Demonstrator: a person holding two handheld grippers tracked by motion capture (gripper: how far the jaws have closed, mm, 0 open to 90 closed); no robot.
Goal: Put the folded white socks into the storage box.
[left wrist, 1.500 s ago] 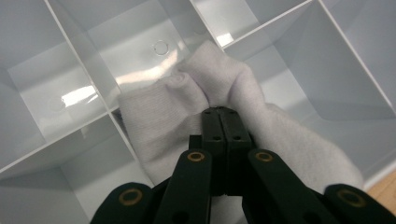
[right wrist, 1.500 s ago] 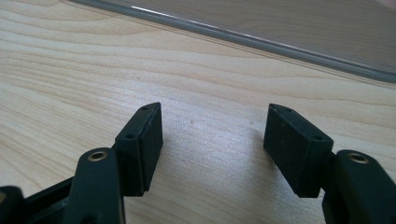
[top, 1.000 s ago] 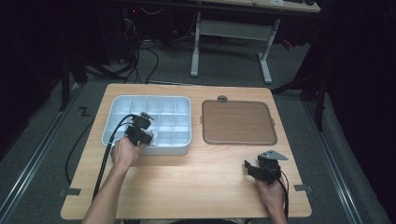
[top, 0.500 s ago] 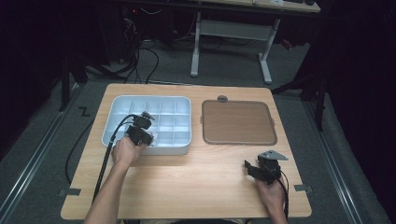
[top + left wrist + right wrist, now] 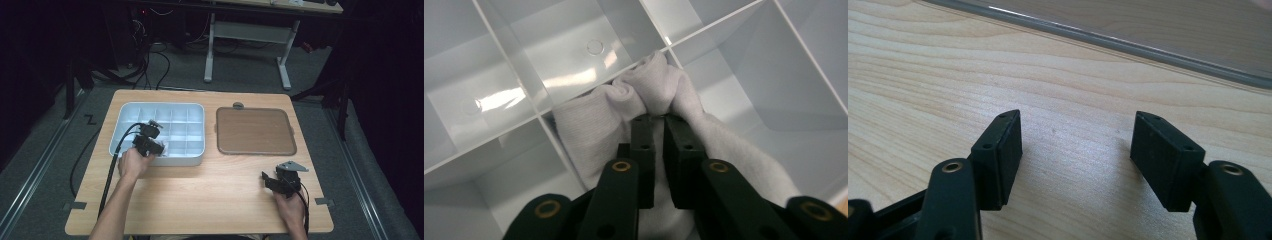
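Two grippers are in play. The left gripper (image 5: 655, 120) reaches into the white divided box (image 5: 192, 112), its jaws just eased apart to a narrow gap, tips at a rolled white cloth (image 5: 644, 97) stuffed into one compartment, probably being released there. The right gripper (image 5: 1075, 145) waits wide open over the bare wooden table (image 5: 923, 75), beside the brown tray (image 5: 255, 131).

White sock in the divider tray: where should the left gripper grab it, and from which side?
Probably the bunched roll at the top of the white sock, from above: it stands proud of the tray dividers, which block side approaches. The left gripper sits there, jaws just opening.
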